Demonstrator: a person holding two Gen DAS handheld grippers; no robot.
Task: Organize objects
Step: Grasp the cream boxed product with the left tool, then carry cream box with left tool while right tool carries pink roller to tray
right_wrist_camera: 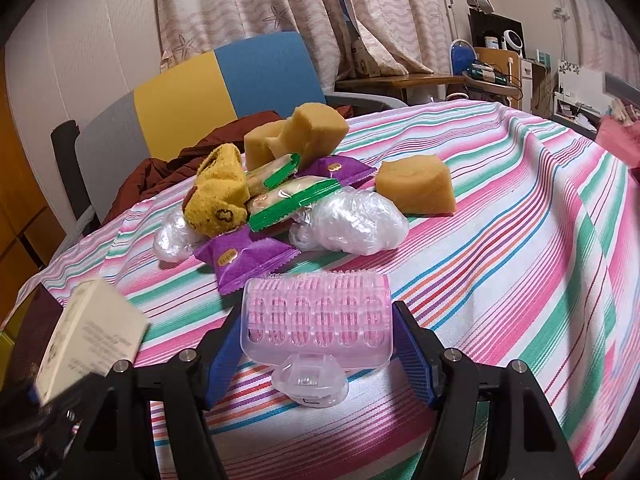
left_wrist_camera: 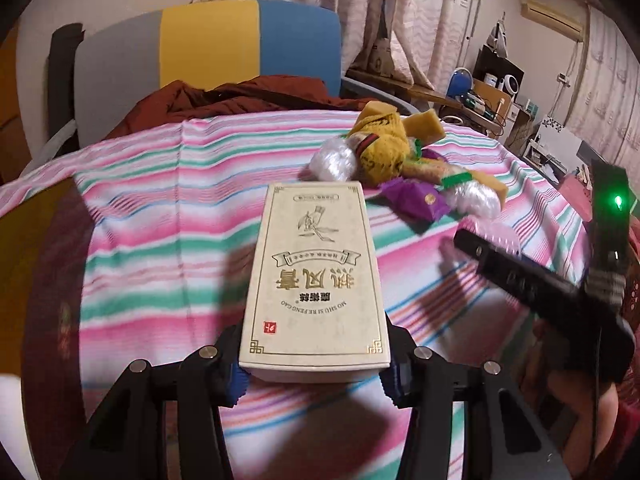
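Note:
My left gripper (left_wrist_camera: 314,376) is shut on a cream box with gold print (left_wrist_camera: 316,280), held flat over the striped tablecloth (left_wrist_camera: 160,208). My right gripper (right_wrist_camera: 320,344) is shut on a pink hair roller in a clear case (right_wrist_camera: 318,320); the gripper also shows at the right of the left wrist view (left_wrist_camera: 520,272). The box shows at lower left in the right wrist view (right_wrist_camera: 92,332). Beyond lies a pile: a yellow sock (right_wrist_camera: 218,196), green snack packets (right_wrist_camera: 296,200), purple packets (right_wrist_camera: 244,260), clear plastic bundles (right_wrist_camera: 356,220) and sponge pieces (right_wrist_camera: 416,188).
A chair with grey, yellow and blue back (left_wrist_camera: 208,48) stands behind the table, with a dark red garment (left_wrist_camera: 224,100) on it. Curtains (right_wrist_camera: 280,0) hang behind. A cluttered desk and shelves (right_wrist_camera: 492,64) stand at the far right.

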